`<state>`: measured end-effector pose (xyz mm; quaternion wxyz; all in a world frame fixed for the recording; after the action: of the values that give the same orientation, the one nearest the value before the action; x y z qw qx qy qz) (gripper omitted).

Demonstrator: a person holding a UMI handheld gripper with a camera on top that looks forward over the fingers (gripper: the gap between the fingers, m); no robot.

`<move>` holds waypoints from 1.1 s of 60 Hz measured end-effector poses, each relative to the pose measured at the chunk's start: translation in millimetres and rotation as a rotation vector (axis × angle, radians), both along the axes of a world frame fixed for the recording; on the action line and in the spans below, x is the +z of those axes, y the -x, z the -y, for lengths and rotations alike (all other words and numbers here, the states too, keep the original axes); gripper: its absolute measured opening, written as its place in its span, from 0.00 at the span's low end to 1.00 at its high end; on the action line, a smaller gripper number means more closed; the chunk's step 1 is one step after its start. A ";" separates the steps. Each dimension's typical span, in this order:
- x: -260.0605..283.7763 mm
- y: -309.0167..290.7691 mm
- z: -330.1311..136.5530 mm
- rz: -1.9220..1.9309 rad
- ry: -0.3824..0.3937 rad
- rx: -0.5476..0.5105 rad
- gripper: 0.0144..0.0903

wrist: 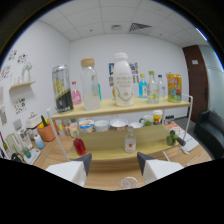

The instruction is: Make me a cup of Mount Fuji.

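We hold the gripper [114,167] released, its 2 pale fingers apart with nothing between them. Just ahead of them, low on the wooden table [107,176], sits a clear glass cup [128,183], round-rimmed. Beyond it stands a 2-level wooden shelf [120,106] on a thin white frame. On top of the shelf: a black can [62,89], a clear bottle [90,84] and a tall white bottle [122,79]. Below the shelf's top are bowls and small bottles.
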<state>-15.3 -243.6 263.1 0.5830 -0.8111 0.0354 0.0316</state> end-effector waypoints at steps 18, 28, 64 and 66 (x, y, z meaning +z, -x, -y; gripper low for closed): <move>135.5 39.8 -62.4 0.014 -0.132 0.058 0.93; 140.2 49.9 -106.0 0.027 -0.140 0.059 0.91; 147.6 55.3 -132.8 0.093 -0.180 0.038 0.31; 152.5 56.5 -126.1 0.098 -0.190 0.048 0.31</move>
<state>-71.8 -117.5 415.6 0.6573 -0.7534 -0.0158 0.0092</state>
